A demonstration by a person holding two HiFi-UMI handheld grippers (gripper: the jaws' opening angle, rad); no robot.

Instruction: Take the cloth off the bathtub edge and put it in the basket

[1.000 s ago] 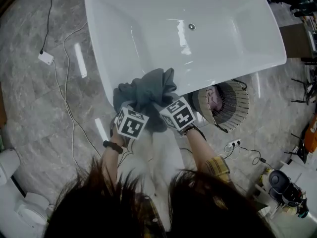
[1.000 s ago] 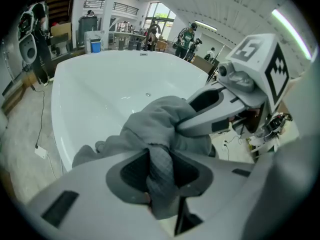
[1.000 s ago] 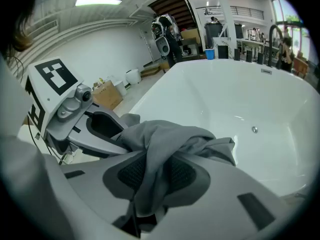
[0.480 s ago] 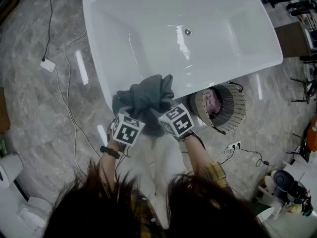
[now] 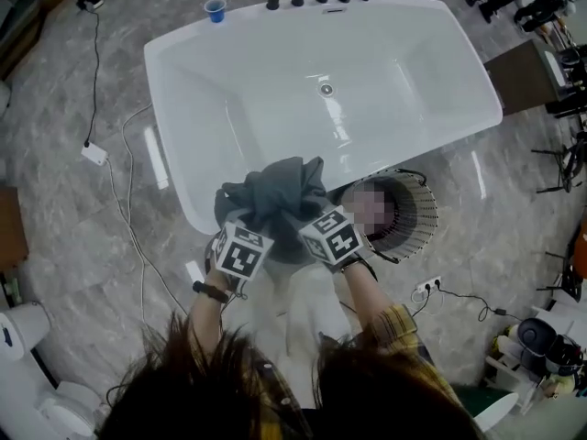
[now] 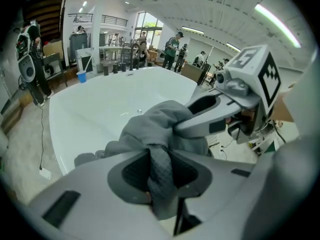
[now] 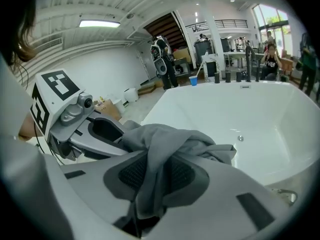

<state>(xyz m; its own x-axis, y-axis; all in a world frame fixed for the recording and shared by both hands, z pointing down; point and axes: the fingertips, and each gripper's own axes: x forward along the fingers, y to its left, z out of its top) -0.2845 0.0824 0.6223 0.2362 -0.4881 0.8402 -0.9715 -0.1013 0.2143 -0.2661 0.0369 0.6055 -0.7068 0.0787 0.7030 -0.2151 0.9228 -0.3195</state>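
Head view: bathtub (image 5: 275, 90) fills the far side, basket (image 5: 417, 218) just right of its near edge. Cloth (image 5: 275, 195) is bunched over that near edge, clamped in my left tool (image 6: 160, 176) and right tool (image 7: 155, 176); left jaws just closed tighter on it. Best move: hold both clamps firm, clear the rim, swing right over the basket.

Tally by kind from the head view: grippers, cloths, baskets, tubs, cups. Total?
grippers: 2 (left gripper, right gripper)
cloth: 1
basket: 1
tub: 1
blue cup: 1
total: 6
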